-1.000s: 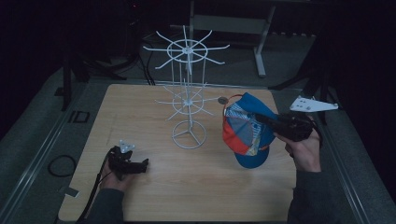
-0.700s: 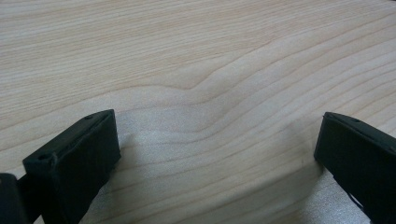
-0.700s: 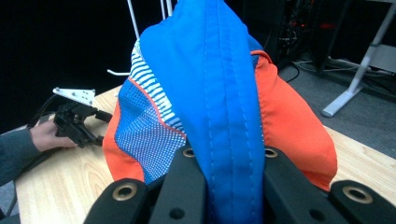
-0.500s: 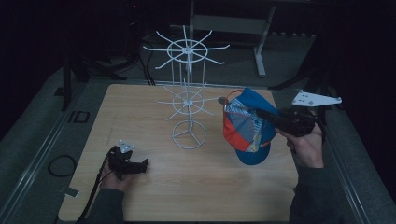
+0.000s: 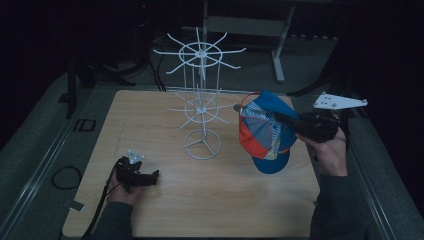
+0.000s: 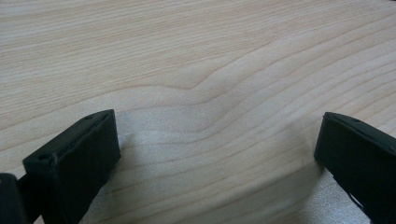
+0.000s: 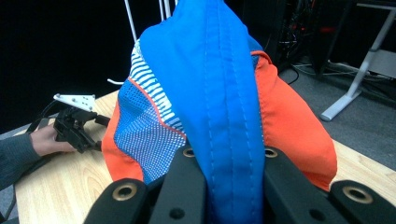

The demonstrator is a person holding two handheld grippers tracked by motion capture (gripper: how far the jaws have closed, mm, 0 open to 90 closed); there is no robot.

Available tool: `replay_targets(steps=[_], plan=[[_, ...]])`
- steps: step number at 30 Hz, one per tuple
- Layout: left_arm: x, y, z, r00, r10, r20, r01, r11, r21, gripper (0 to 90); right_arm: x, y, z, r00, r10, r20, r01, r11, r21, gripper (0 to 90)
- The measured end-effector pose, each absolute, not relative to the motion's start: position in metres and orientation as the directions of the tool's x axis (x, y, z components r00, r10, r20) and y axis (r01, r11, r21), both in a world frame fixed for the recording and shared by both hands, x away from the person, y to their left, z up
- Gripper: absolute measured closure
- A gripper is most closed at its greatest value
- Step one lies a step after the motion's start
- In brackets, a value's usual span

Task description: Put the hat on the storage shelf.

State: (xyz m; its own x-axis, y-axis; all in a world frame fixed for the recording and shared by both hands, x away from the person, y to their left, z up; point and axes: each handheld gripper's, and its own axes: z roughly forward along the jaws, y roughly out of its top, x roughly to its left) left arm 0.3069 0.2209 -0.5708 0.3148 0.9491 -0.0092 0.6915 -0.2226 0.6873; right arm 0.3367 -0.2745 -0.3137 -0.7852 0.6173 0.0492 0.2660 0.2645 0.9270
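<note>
Item: cap (image 5: 265, 132), blue, orange and white with mesh panels, held in the air above the right side of the worktop (image 5: 210, 210), just right of the rack (image 5: 201, 105). Holder: right hand-held gripper (image 5: 295, 125), jaws clamped on a blue fold of the cap; in the right gripper view the fabric (image 7: 219, 93) is pinched between the two black jaws. Rack: white wire, two tiers of spoke arms on a ring base, standing near the middle of the worktop; every arm is bare. Left hand-held gripper (image 5: 150, 175): resting on the worktop near the front left corner, jaws wide apart over plain wood, gripping nothing. Progress, as judged: cap lifted and brought close to the lower tier; hanging it on an arm remains, then release. Hard to make out: which part of the cap is gripped, whether the cap touches the nearest lower arm, and the dark surroundings beyond the far edge.
</note>
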Motion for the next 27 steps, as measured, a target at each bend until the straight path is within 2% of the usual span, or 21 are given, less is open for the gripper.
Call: replay_targets(steps=[27], plan=[[0.307,0.221,-0.571,0.316,0.949,-0.008,0.691,-0.225,0.687,0.2,0.342,-0.268,-0.29,-0.797,0.603,0.028,0.222,0.249,0.943,87.8]])
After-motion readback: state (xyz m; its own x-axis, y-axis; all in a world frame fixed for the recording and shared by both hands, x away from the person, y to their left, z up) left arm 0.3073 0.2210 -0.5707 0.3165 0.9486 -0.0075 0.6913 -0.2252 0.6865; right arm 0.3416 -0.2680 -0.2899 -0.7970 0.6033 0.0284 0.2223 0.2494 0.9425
